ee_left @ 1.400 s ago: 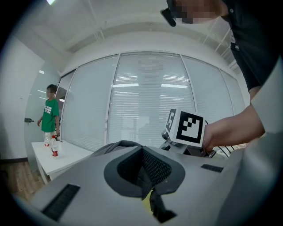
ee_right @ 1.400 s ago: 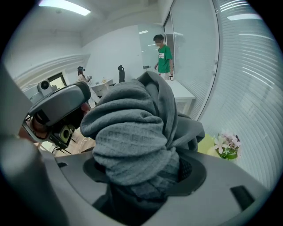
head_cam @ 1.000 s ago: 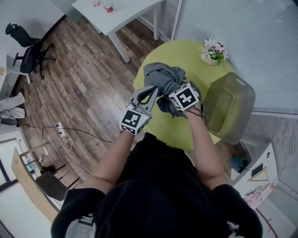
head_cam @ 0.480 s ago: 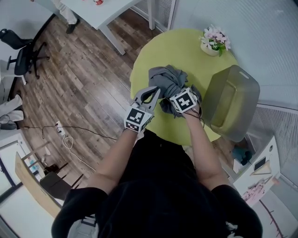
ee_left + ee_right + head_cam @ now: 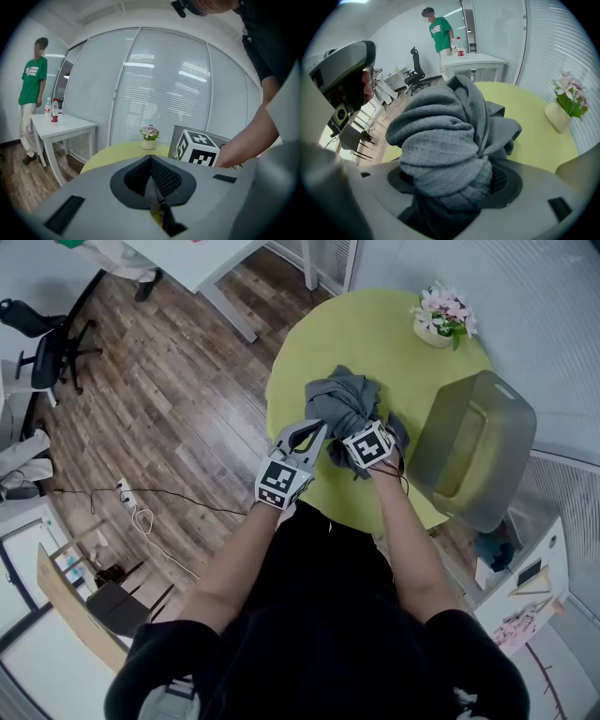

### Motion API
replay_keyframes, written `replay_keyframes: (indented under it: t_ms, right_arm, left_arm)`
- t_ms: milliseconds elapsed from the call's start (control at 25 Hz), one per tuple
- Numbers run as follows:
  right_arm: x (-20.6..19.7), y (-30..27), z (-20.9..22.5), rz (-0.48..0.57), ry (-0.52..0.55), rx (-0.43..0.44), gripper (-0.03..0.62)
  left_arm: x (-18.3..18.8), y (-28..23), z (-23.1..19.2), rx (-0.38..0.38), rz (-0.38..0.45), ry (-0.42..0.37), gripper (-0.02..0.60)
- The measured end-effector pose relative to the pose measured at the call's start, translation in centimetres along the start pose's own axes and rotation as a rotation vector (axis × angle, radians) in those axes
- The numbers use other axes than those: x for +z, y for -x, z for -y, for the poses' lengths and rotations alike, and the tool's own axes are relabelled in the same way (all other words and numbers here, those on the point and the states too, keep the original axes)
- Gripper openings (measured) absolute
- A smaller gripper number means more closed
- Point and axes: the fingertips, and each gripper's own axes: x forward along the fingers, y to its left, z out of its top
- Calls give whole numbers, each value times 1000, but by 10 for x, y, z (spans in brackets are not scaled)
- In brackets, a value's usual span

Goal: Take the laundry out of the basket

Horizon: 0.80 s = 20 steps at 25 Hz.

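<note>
**Item 1, laundry** (image 5: 345,401). One bundle of grey waffle-knit cloth, bunched and twisted. It sits over the middle of the round yellow-green worktop (image 5: 309,352), out of the basket and just to its left. Whether its underside rests on the surface cannot be told.

**Item 2, your right hand-held gripper** (image 5: 361,430). It is clenched on the laundry. In the right gripper view a thick roll of the cloth fills the hollow between the jaws and bulges out over them. The gripper points steeply down, marker cube uppermost, at the near edge of the bundle.

**Item 3, your left hand-held gripper** (image 5: 319,430). The jaws are drawn together, tips meeting. Through the slit behind the tips you see only a thin grey sliver and a bit of yellow-green. No cloth sticks out past the tips. In the head view its tip lies at the bundle's left edge, just beside your right gripper.

**Item 4, basket** (image 5: 492,418). Olive-green, rounded corners, mouth towards the camera, at the worktop's right edge.

**Item 5, flower pot** (image 5: 439,322). Small and pale with pink and white blooms, at the far side of the worktop, well apart from the laundry.

**Item 6, surroundings.**
- White table (image 5: 192,257) beyond the worktop, carrying two bottles (image 5: 456,46).
- Person in a green top (image 5: 438,29) standing beside the white table.
- Black office chair (image 5: 42,334) on the wooden floor (image 5: 178,399).
- Loose cable (image 5: 141,518) trailing on the floor to your left.
</note>
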Motion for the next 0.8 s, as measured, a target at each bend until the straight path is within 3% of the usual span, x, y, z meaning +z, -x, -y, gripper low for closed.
replay_keyframes:
  t_ms: [360, 800]
  right_arm:
    - [-6, -19, 4, -18, -13, -10, 366]
    - [3, 24, -4, 31, -9, -3, 382]
  left_arm:
    - [-2, 1, -6, 12, -8, 5, 9]
    - [20, -1, -4, 8, 16, -7, 10]
